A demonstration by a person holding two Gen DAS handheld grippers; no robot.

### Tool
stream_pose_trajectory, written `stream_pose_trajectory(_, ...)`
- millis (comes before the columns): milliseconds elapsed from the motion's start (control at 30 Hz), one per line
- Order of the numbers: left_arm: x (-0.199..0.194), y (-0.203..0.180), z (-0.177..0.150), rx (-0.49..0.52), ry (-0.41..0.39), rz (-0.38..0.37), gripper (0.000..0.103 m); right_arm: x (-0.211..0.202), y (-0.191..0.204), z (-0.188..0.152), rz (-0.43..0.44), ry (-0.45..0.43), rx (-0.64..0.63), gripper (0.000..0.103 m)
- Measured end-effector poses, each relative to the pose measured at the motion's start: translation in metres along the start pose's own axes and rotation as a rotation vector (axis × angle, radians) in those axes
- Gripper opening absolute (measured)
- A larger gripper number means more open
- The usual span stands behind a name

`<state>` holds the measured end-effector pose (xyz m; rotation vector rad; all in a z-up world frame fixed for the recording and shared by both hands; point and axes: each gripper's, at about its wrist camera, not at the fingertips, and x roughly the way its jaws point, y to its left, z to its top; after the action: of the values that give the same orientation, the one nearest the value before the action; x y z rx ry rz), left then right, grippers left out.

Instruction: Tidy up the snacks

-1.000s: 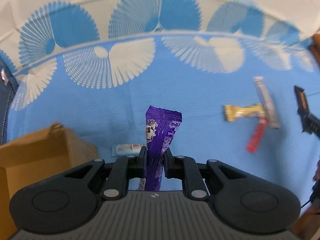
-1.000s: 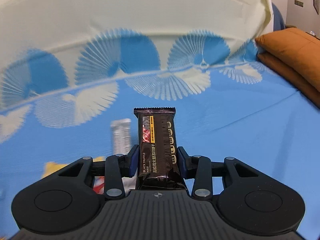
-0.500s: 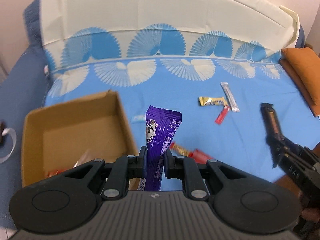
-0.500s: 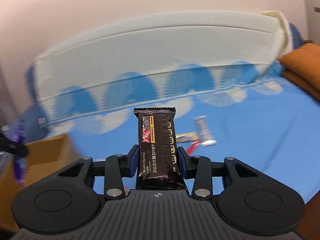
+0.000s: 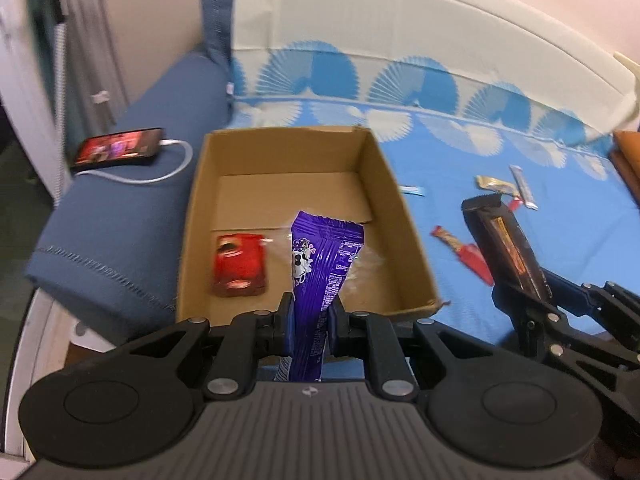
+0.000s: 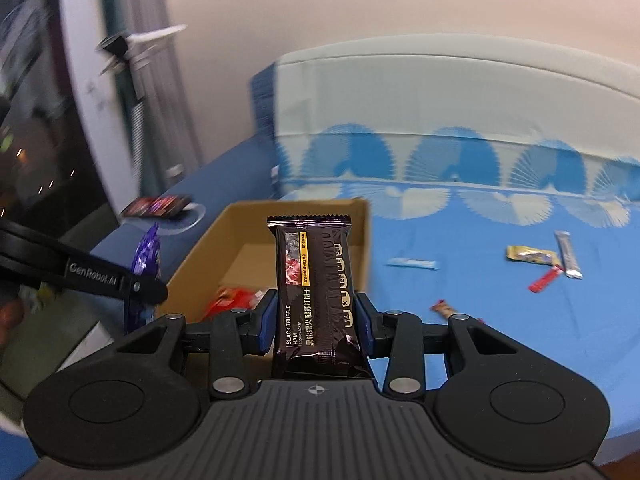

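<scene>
My left gripper (image 5: 311,322) is shut on a purple snack packet (image 5: 322,264) with a cow on it, held upright above the near side of an open cardboard box (image 5: 400,204). A red packet (image 5: 239,265) and a clear wrapper (image 5: 366,264) lie on the box floor. My right gripper (image 6: 316,324) is shut on a black truffle ham cracker pack (image 6: 314,292), standing upright just right of the box (image 6: 360,236). In the left wrist view that black pack (image 5: 506,248) shows at the right. The purple packet (image 6: 144,264) shows edge-on at the left of the right wrist view.
Loose snacks lie on the blue patterned bedsheet (image 5: 540,264): a red bar (image 5: 462,250), a gold wrapper (image 5: 494,185), a silver stick (image 5: 524,188), a light blue stick (image 6: 412,263). A phone (image 5: 120,149) on a charging cable rests on a dark blue cushion to the left. An orange pillow (image 5: 626,156) is at the far right.
Both grippers swung left and rose with their packets still held. The box has moved from the left edge to straight under the left gripper, and the phone and cushion have come into sight.
</scene>
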<state>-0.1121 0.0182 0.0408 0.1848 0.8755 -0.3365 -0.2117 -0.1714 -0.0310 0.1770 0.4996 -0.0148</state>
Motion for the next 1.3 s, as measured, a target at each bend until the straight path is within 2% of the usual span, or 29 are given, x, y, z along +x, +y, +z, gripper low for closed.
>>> stream_pose_trajectory(200,-0.016,0.012,-0.026,-0.026,-0.018,-0.040,0.017,-0.018,0.027,-0.005,-0.015,-0.013,-0.078,0.042)
stream_pose_trajectory(367,-0.025,0.015,-0.033,-0.029,-0.048,-0.045,0.017,-0.024,0.031,-0.005,-0.041,-0.018,-0.093,0.042)
stream_pose_trajectory(867,-0.028,0.018,-0.036,-0.035,-0.067,-0.053,0.017,-0.023,0.040,-0.005,-0.041,-0.007,-0.130,0.042)
stream_pose_trajectory(1300,-0.009,0.020,-0.032,-0.040,-0.021,-0.066,0.017,-0.007,0.037,-0.006,-0.042,0.047,-0.121,0.042)
